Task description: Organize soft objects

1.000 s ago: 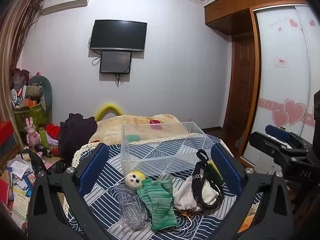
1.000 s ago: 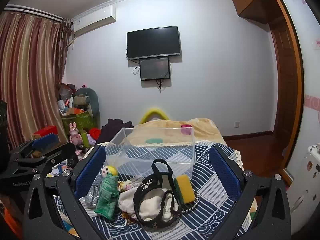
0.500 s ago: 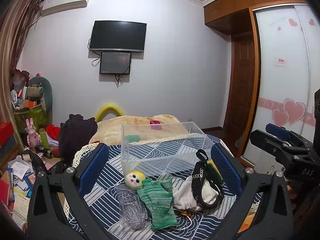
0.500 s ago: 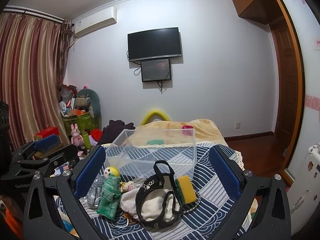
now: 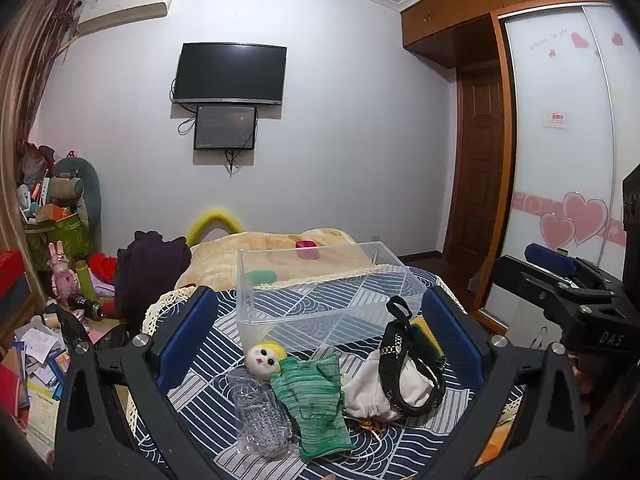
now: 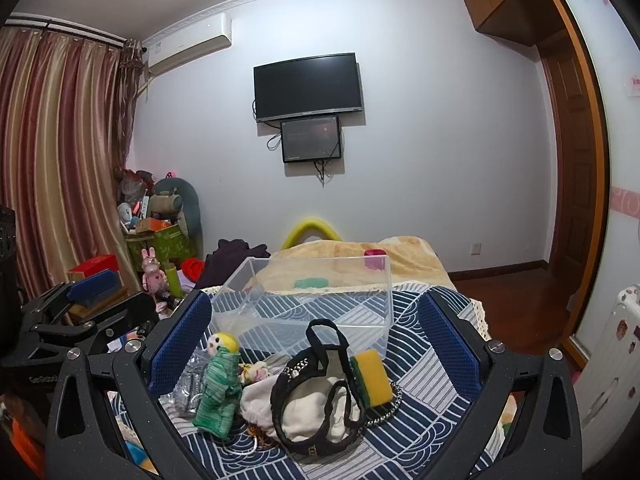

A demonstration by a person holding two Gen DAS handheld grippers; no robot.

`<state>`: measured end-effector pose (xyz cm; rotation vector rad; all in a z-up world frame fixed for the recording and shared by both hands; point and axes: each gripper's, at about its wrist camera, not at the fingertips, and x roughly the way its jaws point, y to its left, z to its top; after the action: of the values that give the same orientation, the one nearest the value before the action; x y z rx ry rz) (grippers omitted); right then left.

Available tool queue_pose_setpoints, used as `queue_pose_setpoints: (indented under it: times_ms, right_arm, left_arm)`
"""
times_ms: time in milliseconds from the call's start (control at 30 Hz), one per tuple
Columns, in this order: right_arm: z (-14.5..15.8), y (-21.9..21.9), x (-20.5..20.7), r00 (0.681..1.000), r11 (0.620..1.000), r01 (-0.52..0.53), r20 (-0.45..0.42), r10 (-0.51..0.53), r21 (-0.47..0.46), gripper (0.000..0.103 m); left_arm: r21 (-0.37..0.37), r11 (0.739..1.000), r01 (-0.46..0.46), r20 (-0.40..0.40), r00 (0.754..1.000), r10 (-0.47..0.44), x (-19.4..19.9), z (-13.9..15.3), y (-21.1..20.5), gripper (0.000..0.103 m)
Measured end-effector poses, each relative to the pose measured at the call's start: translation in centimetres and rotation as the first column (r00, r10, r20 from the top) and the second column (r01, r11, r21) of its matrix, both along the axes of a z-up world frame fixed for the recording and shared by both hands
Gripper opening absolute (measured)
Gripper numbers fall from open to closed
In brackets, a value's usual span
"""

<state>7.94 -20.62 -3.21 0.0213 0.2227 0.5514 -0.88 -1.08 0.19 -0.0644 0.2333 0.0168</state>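
A clear plastic box (image 5: 320, 288) (image 6: 308, 300) stands empty on the blue patterned cloth. In front of it lie a green knit doll (image 5: 310, 394) (image 6: 219, 388) with a yellow-haired head, a clear bag of grey fabric (image 5: 260, 416), a white pouch (image 5: 376, 392) (image 6: 304, 404), a black strap (image 5: 404, 360) (image 6: 320, 384) and a yellow-green sponge (image 6: 372, 378). My left gripper (image 5: 320, 332) is open above the pile, holding nothing. My right gripper (image 6: 316, 344) is open above the pile, holding nothing. Each gripper shows at the edge of the other's view.
The cloth-covered table (image 5: 400, 452) stands before a bed with a tan blanket (image 5: 276, 252). Cluttered toys, boxes and papers (image 5: 44, 280) fill the left floor. A wardrobe with heart stickers (image 5: 572, 200) stands right. A TV (image 5: 232, 74) hangs on the far wall.
Both grippers have shifted slightly; the view drifted a little. Nothing was taken hold of and the objects lie as before.
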Motion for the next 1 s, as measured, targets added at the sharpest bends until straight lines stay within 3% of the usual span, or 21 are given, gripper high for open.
queue_pose_setpoints:
  times_ms: [367,433,567,767,900,1000]
  right_arm:
    - [-0.6,-0.2,0.6,1.000,1.000,-0.006,-0.012,0.006,0.014,0.103]
    - [-0.8,-0.4,0.9,1.000,1.000,0.007,-0.012,-0.007,0.016,0.102]
    - [-1.4,-0.8,2.0,0.999,1.000,0.026,-0.038,-0.025,0.010,0.088]
    - [-3.5,-1.3,4.2,0.991,0.999,0.048,-0.121,-0.050,-0.019,0.071]
    - [-5.0,-1.5,5.7,0.980,0.997,0.060,-0.185,-0.068,-0.051,0.059]
    - [-6.2,-1.8,6.7,0.969,0.996,0.064,-0.234,-0.079,-0.069,0.056]
  left_arm:
    - [-0.004,1.000,0.013,0.008,1.000,-0.013,0.0,-0.2,0.2,0.102]
    - [0.000,1.000,0.002,0.015,1.000,-0.002,0.1,-0.3,0.3,0.096]
    - [0.002,1.000,-0.013,-0.003,1.000,0.013,0.6,-0.5,1.1,0.085]
    - [-0.051,0.998,-0.045,-0.125,0.991,0.038,2.8,-2.7,3.8,0.071]
    - [-0.093,0.992,-0.082,-0.248,0.967,0.057,4.5,-5.8,5.7,0.059]
    - [-0.104,0.989,-0.109,-0.321,0.944,0.070,5.5,-8.0,6.6,0.058]
